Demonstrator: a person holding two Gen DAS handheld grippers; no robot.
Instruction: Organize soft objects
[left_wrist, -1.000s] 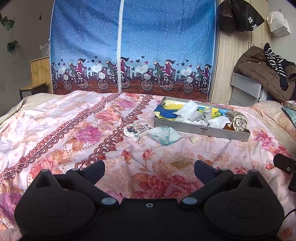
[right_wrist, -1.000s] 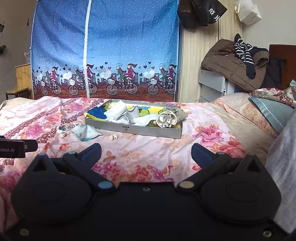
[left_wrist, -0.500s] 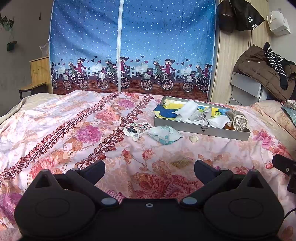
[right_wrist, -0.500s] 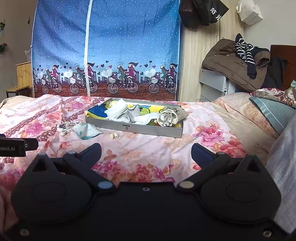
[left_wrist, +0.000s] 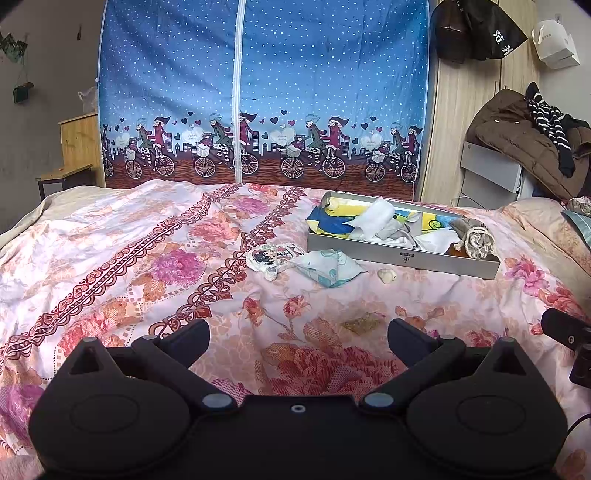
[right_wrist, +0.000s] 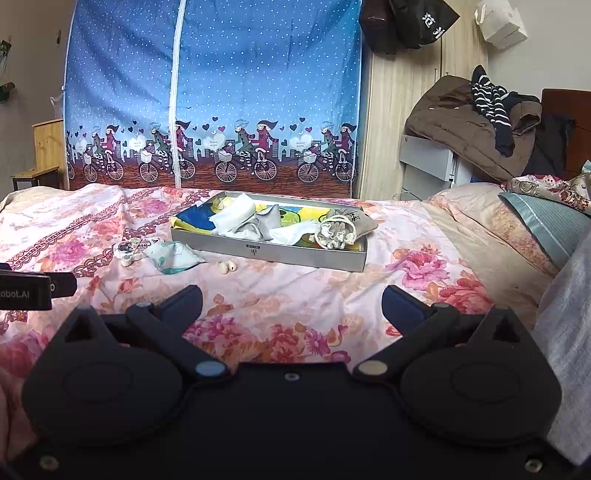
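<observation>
1. Left gripper and right gripper hover with jaws spread, holding nothing.
2. Loose pouches lie beside the tray.
3. Almost nothing has shifted in the last second; sorting appears unstarted.

The black body of the left gripper, seen at the left edge of the right wrist view, carries white lettering that reads "obot.AI", its beginning cut off. The shallow grey metal tray bears a small dark logo on its front wall, too small to read. The hanging black bag shows white Chinese characters, not legible.
</observation>
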